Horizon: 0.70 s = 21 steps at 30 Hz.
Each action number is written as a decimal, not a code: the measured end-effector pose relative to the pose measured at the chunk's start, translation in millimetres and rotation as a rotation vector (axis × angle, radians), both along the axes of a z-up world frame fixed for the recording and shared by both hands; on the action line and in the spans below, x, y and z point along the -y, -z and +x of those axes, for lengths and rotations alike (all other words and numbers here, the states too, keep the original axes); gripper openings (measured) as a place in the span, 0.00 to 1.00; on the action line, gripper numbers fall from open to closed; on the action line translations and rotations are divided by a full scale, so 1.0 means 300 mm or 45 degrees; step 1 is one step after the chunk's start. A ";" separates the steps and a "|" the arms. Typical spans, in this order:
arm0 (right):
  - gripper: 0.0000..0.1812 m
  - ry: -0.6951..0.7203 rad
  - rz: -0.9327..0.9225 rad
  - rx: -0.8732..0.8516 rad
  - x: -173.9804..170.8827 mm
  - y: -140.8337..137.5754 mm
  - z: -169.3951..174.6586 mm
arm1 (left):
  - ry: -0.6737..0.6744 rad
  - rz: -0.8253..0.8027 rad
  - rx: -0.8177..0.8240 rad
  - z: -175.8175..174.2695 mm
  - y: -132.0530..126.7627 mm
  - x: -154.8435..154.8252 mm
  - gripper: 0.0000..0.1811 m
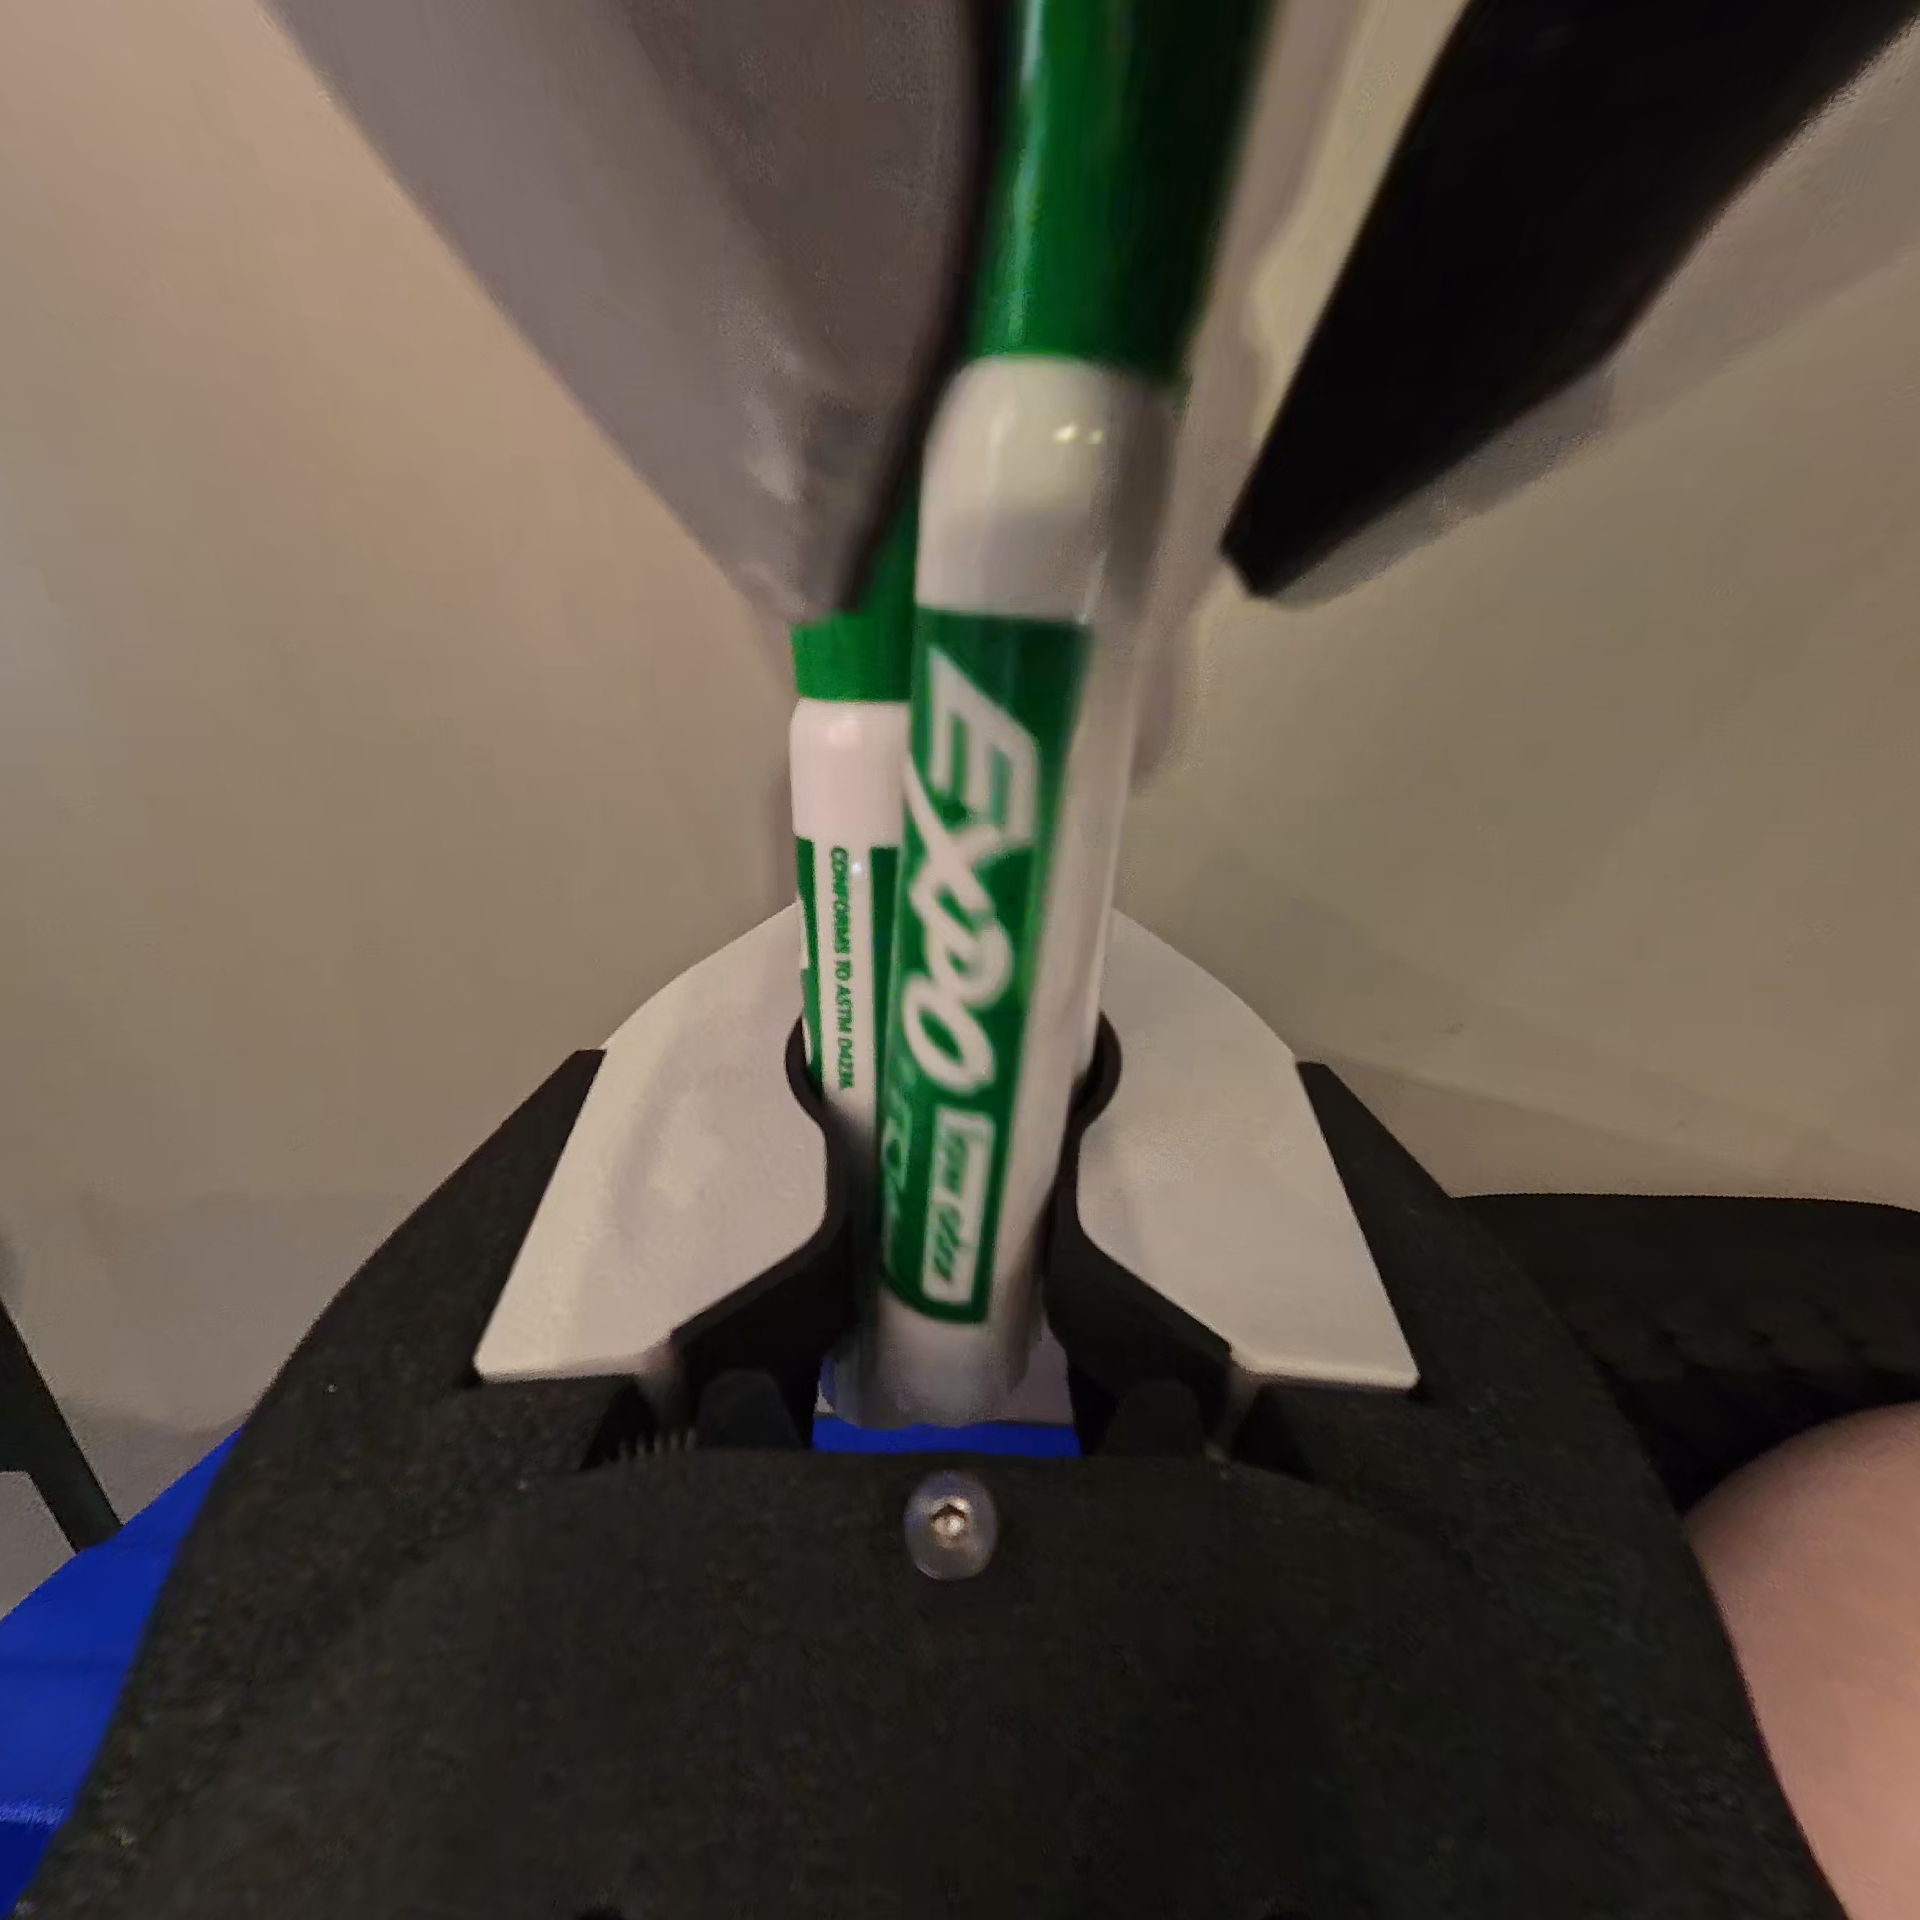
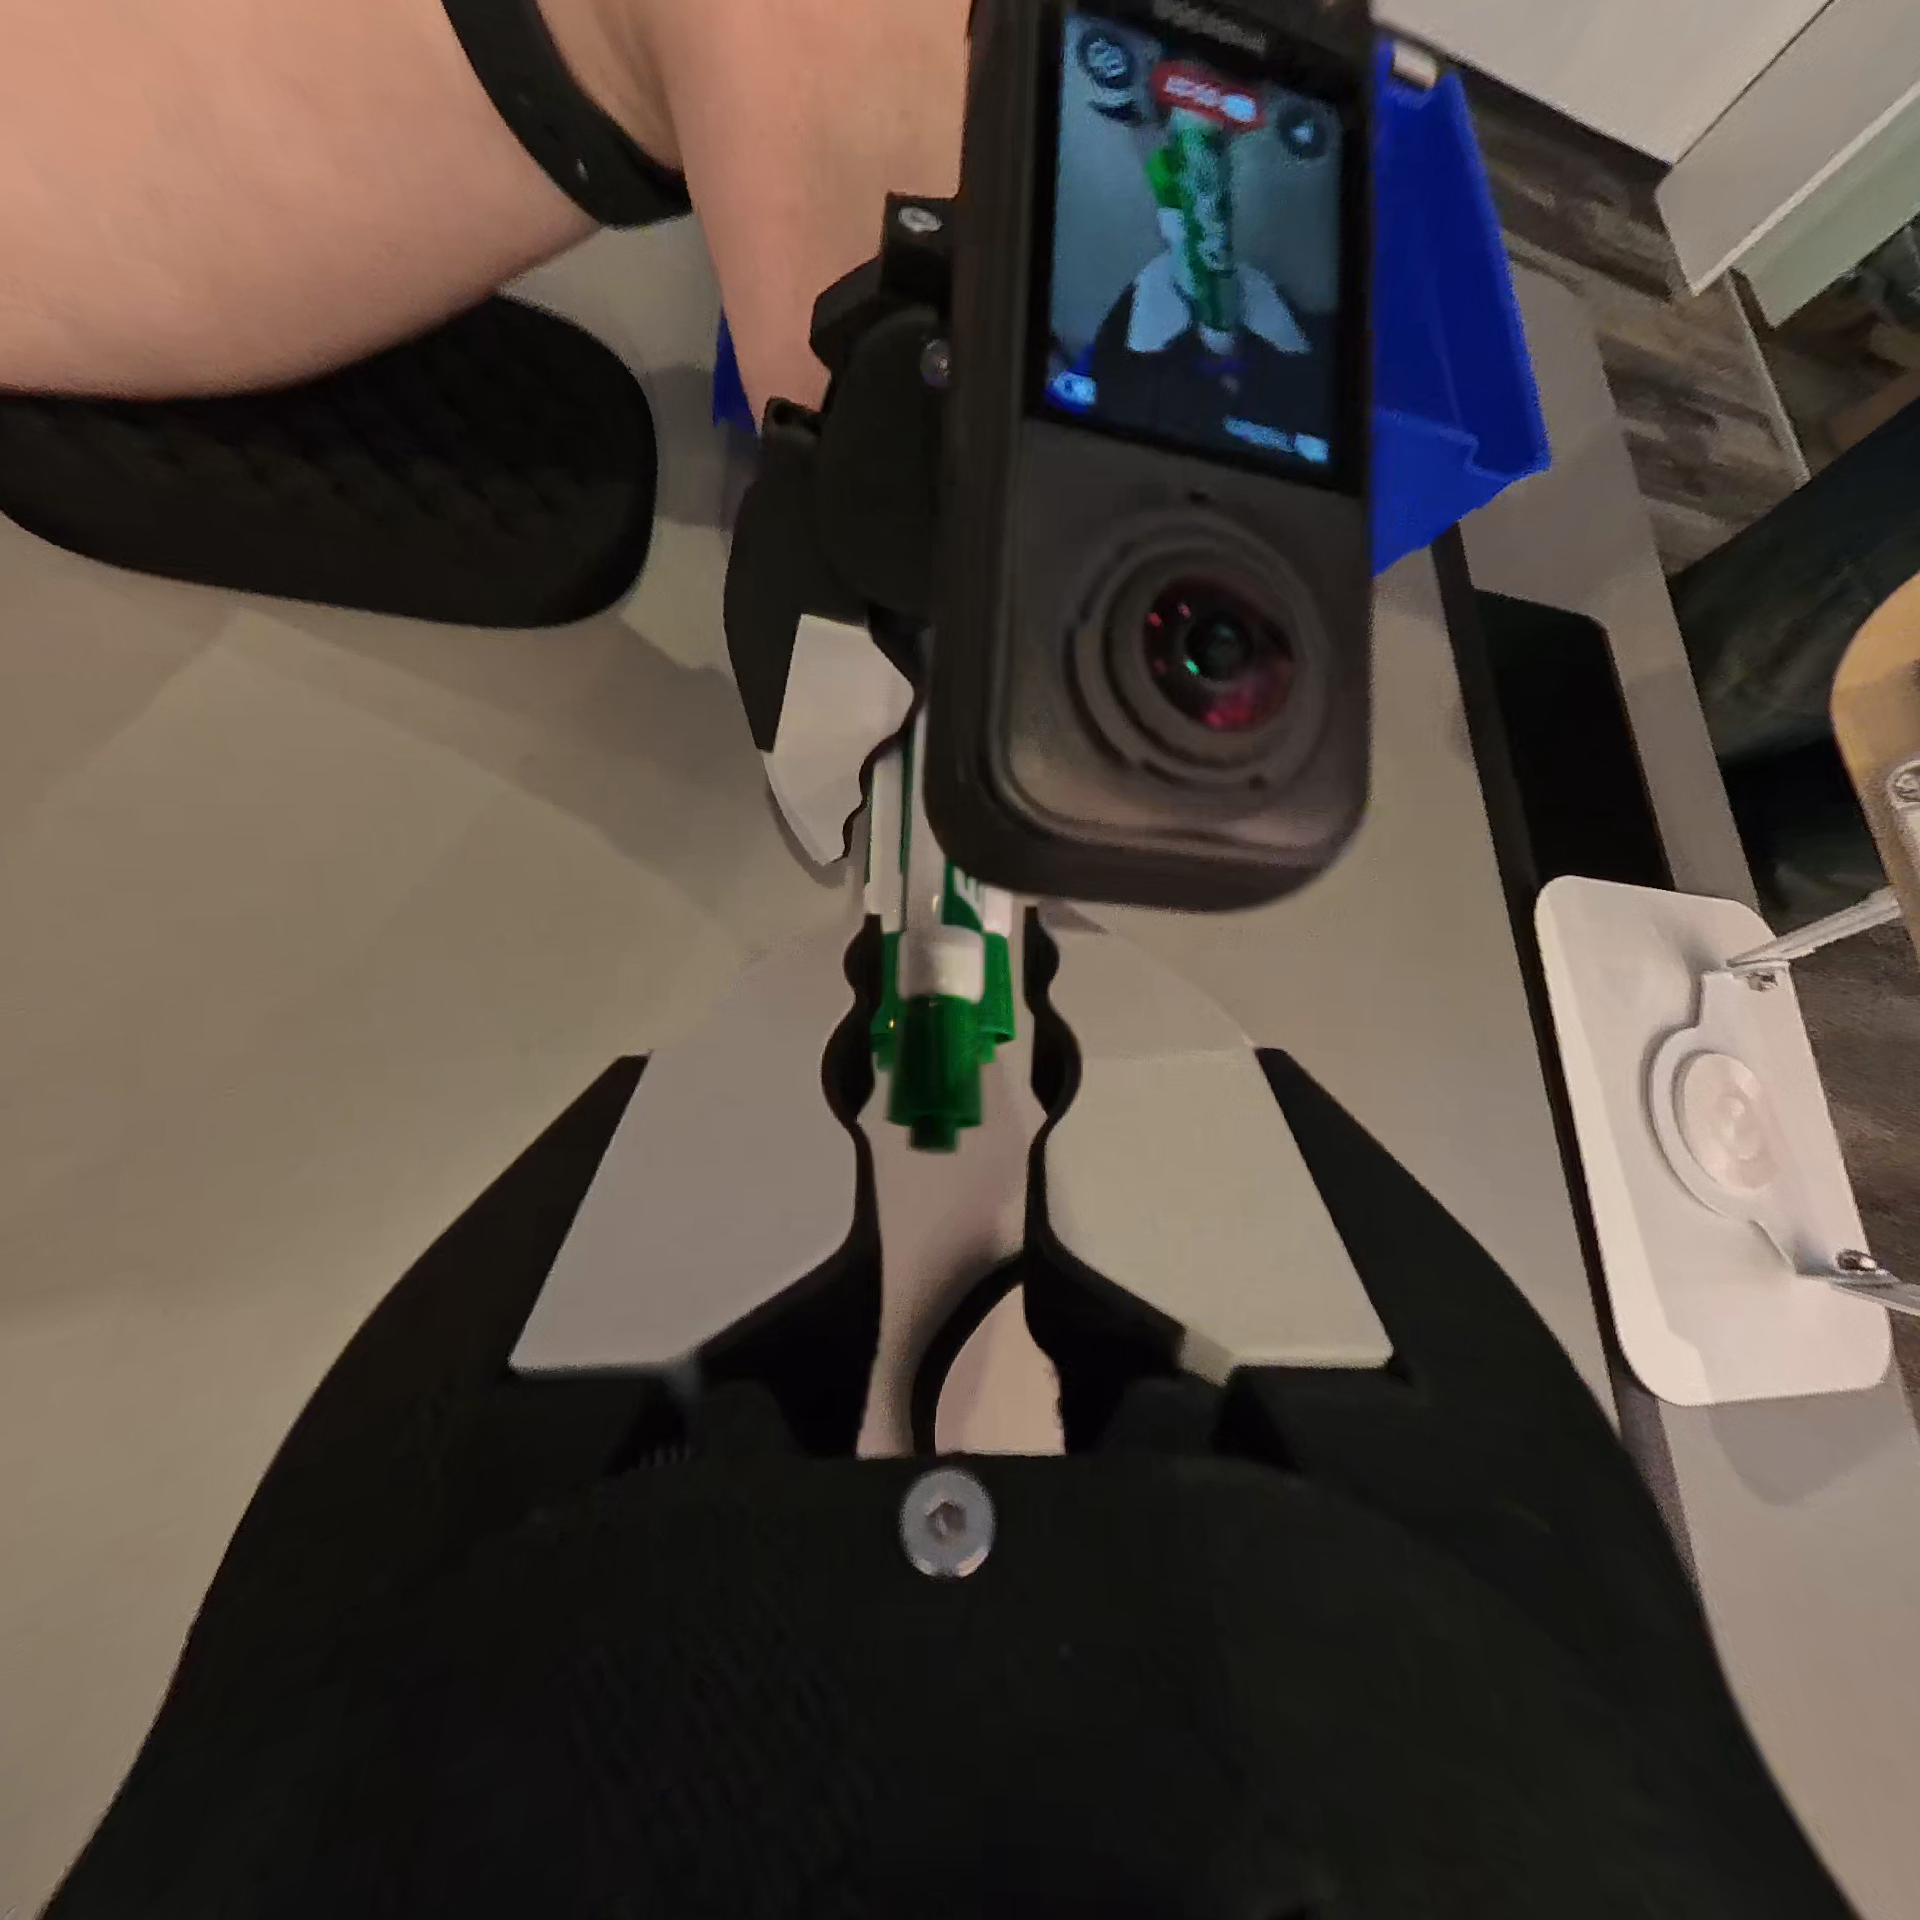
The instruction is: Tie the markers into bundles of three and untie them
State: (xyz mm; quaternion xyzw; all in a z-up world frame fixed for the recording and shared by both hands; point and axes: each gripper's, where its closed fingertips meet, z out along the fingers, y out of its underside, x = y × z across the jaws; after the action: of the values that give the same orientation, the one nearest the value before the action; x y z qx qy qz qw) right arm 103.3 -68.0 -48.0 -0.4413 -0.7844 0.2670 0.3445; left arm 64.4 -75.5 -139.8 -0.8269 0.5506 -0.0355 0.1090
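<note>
A bunch of green-capped markers [image 1: 977,935] with white barrels stands clamped between the fingers of my left gripper [image 1: 951,935]; two barrels show side by side. In the right wrist view the green cap ends [image 2: 935,1049] point at me and lie between the fingers of my right gripper [image 2: 948,956], which are parted with a gap on each side. A thin black band [image 2: 951,1340] loops low in that gap; I cannot tell what holds it. My left gripper [image 2: 831,810] hangs under its camera [image 2: 1153,468]. My right gripper's fingers [image 1: 717,364] flank the caps.
A blue bin [image 2: 1455,312] stands behind the left gripper on the grey table [image 2: 312,935]. A black textured pad [image 2: 312,468] lies at the left under a person's arm [image 2: 260,156]. A white plate with a clear suction mount [image 2: 1704,1132] sits at the table's right edge.
</note>
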 end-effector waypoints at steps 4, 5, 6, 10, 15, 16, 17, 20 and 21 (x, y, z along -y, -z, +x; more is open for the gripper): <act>0.18 -0.035 -0.137 -0.068 -0.027 -0.046 0.036 | -0.021 0.026 0.043 -0.012 -0.028 -0.003 0.23; 0.18 -0.026 -0.165 -0.061 -0.047 -0.043 0.049 | -0.025 0.032 0.053 -0.015 -0.035 -0.002 0.23; 0.17 -0.019 -0.200 -0.063 -0.065 -0.039 0.058 | -0.029 0.039 0.060 -0.018 -0.042 -0.002 0.23; 0.14 -0.053 -0.461 -0.107 -0.067 -0.034 0.052 | -0.035 0.063 0.069 -0.025 -0.060 -0.001 0.23; 0.11 -0.073 -0.524 -0.095 -0.056 -0.008 0.032 | -0.026 0.058 0.056 -0.021 -0.061 0.005 0.23; 0.11 -0.073 -0.516 -0.102 -0.057 -0.005 0.029 | -0.028 0.055 0.047 -0.023 -0.059 0.006 0.23; 0.11 -0.079 -0.523 -0.106 -0.052 -0.004 0.026 | -0.028 0.051 0.039 -0.024 -0.056 0.006 0.23; 0.11 -0.072 -0.547 -0.087 -0.045 0.005 0.015 | -0.021 0.041 0.032 -0.020 -0.050 0.009 0.23; 0.11 -0.066 -0.552 -0.084 -0.044 0.007 0.011 | -0.023 0.043 0.025 -0.021 -0.050 0.007 0.23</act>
State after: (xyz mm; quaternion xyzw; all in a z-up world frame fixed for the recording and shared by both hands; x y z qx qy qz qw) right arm 106.6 -54.8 -50.2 -0.4758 -0.7079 0.4525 0.2602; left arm 58.1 -77.7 -124.8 -0.8295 0.5425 -0.0333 0.1286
